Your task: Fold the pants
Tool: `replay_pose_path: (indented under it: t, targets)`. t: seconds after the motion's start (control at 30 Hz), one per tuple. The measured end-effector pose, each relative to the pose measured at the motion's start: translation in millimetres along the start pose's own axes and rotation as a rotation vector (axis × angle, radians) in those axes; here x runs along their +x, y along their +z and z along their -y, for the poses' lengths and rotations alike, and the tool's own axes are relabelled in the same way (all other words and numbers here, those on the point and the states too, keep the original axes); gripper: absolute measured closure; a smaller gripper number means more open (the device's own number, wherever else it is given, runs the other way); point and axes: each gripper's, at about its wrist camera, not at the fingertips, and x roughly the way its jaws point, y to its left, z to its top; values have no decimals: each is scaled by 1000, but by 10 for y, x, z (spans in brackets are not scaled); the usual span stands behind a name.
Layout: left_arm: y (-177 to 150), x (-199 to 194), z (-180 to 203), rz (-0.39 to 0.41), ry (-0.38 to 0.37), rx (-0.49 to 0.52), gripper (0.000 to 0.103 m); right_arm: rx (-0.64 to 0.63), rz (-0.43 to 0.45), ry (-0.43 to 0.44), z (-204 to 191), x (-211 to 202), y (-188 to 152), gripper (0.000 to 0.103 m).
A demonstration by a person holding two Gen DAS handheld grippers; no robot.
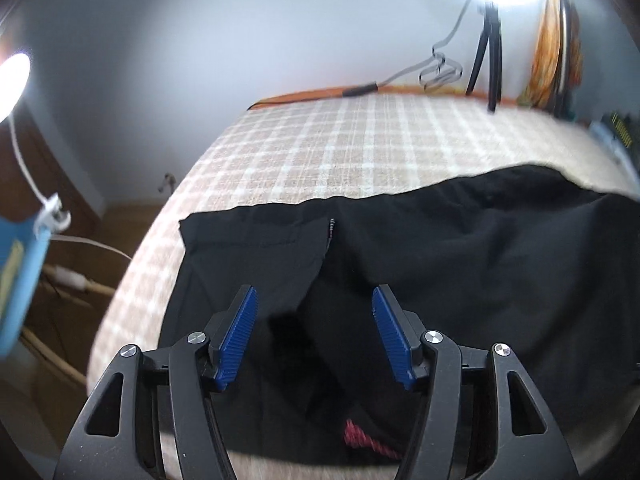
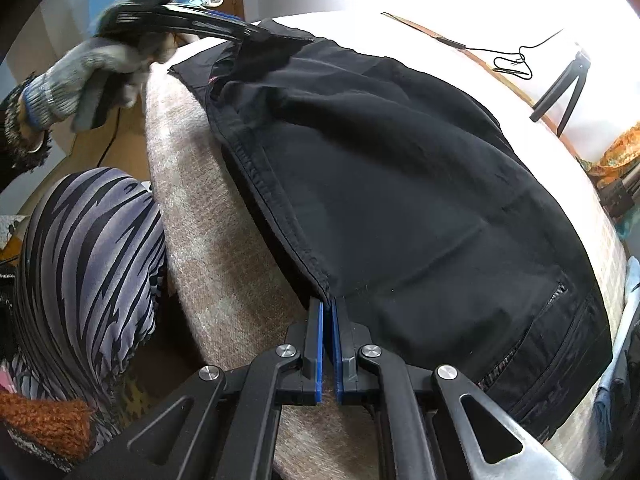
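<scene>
Black pants spread on a checked surface, one claw gripping, one free.

The right claw [image 2: 328, 304] is pinched tight on the hemmed edge of the pants [image 2: 380, 168], probably to lift that side for a fold. The left claw [image 1: 314, 312] hovers wide apart over the pants, holding nothing. The pants lie flat on the checked surface [image 1: 320, 140], near its front edge. No containers are in view.

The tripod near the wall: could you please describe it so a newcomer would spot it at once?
Start at the checked bedcover and go past the black pants to its far edge. The tripod stands there: thin black legs, straight, unlike the looped grey cable beside it.
</scene>
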Motion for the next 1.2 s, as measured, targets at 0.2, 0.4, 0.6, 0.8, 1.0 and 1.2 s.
replay_pose_path:
  t: [0.2,0.4,0.6,0.8,1.0,1.2]
  targets:
    - [4,241,-21,-40,101,45,47,24,17,8,28,-4,-15,101]
    - [-111,298,-455,-29,3,-146,94,31,24,2,41,5,-23,101]
    - [-306,101,-986,40,-85,-405,99,49,32,-2,68,1,-28,101]
    - [-594,-26,-1319,80,-219,-585,99,51,37,-14,81,-10,-20,101]
    - [-784,114,-1533,36,-304,-754,88,49,40,-37,53,-19,-9,101]
    - [-851,162,-1647,38,-305,-802,87,60,53,-64,5,-52,-21,101]
